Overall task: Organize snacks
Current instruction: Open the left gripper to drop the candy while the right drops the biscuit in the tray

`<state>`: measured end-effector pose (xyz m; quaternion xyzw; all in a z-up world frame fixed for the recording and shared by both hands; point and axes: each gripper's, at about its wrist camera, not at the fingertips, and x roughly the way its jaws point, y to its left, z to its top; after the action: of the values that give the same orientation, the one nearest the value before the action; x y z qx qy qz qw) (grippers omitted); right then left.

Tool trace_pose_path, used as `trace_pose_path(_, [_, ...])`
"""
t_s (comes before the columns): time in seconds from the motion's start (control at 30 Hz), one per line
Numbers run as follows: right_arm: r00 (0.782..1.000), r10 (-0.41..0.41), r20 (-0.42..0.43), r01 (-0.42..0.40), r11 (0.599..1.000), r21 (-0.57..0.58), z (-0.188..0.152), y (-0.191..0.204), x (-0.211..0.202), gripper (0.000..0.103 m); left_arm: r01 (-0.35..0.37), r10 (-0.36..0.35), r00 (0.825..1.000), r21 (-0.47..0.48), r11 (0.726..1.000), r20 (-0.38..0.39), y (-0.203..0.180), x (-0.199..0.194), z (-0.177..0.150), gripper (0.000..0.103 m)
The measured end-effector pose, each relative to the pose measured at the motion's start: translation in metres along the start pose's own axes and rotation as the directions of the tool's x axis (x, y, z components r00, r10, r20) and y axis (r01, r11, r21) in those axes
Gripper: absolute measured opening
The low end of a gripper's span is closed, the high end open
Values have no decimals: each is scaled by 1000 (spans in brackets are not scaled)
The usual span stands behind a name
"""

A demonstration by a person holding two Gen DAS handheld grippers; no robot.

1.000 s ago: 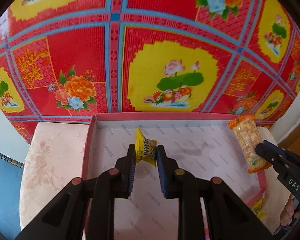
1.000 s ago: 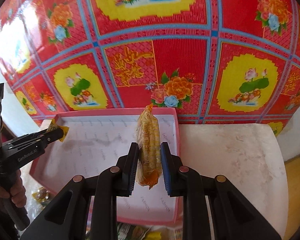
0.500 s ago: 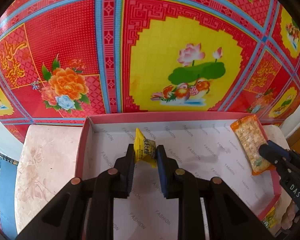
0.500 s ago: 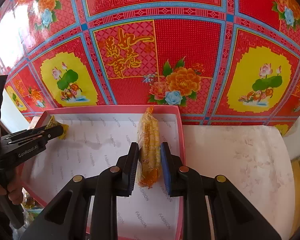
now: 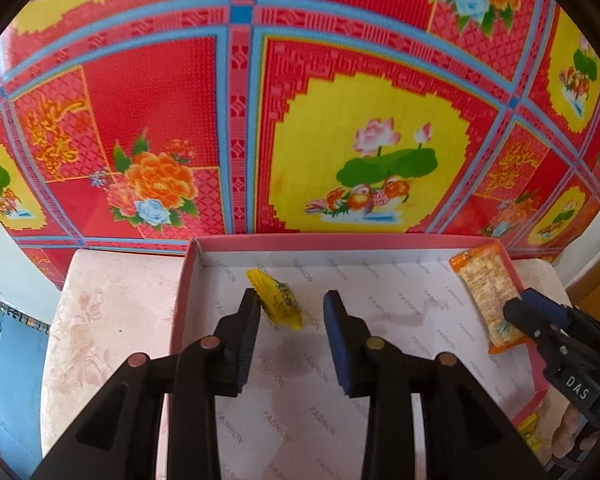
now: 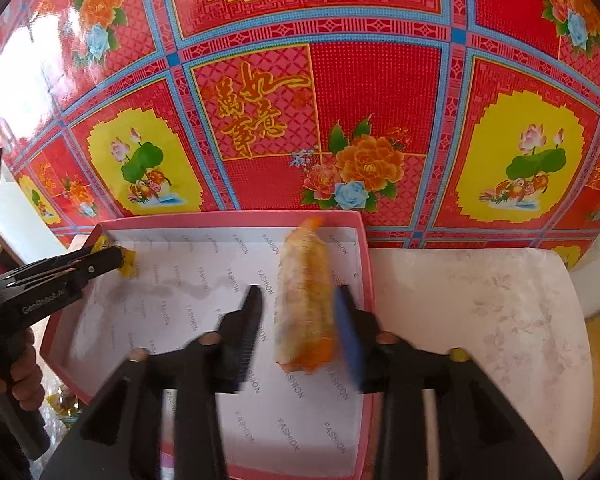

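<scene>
A pink-rimmed box (image 5: pixel 182 292) with white lining printed FASHION sits on a pale table. My left gripper (image 5: pixel 292 300) is open over the box's left part; a small yellow candy packet (image 5: pixel 278 300) lies on the lining between its fingers, beside the left one. My right gripper (image 6: pixel 298 298) is open over the box's (image 6: pixel 364 248) right side; a long orange snack pack (image 6: pixel 304 296) lies between its fingers. The same pack (image 5: pixel 490 296) and the right gripper show in the left wrist view; the candy (image 6: pixel 126 260) and left gripper show in the right wrist view.
The pale floral tabletop (image 5: pixel 100 320) (image 6: pixel 480 320) extends on both sides of the box. A red, yellow and blue patterned floor covering (image 5: pixel 360 140) lies beyond. More wrapped snacks (image 6: pixel 62 404) lie near the box's front left corner.
Both grippers have opened. The yellow candy packet and the orange snack pack have been let go and now rest in the box.
</scene>
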<state>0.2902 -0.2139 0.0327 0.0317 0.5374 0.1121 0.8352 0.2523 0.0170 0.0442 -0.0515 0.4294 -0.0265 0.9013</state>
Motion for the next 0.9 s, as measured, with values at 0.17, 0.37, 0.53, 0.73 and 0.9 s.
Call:
trace_pose_path(0.17, [1000,6,17,-6,1000,-1,0,0,-13,46,-4,4,1000,3,1000,18,-3,-15,-1,38])
trace_pose_path(0.37, [999,18,35,-19,1000,11,-2,-3,-32,46,-16,16,1000,-1,1000,24,-4,-35,-4,38])
trace_pose_path(0.53, [999,25,43,-25,999,21,-4,-3,-43,46,-22,22,1000,-14,1000,20,-6,-56,-10,38])
trace_pose_path(0.73, [999,34,36,-35,999,20,-14,0,-59,46,-24,24,1000,-31,999,12,20,-64,-21,38])
trace_pose_path(0.9, [999,40,34,-40,999,14,-19,5,-73,46,-28,29,1000,-39,999,7,20,-78,-33,38])
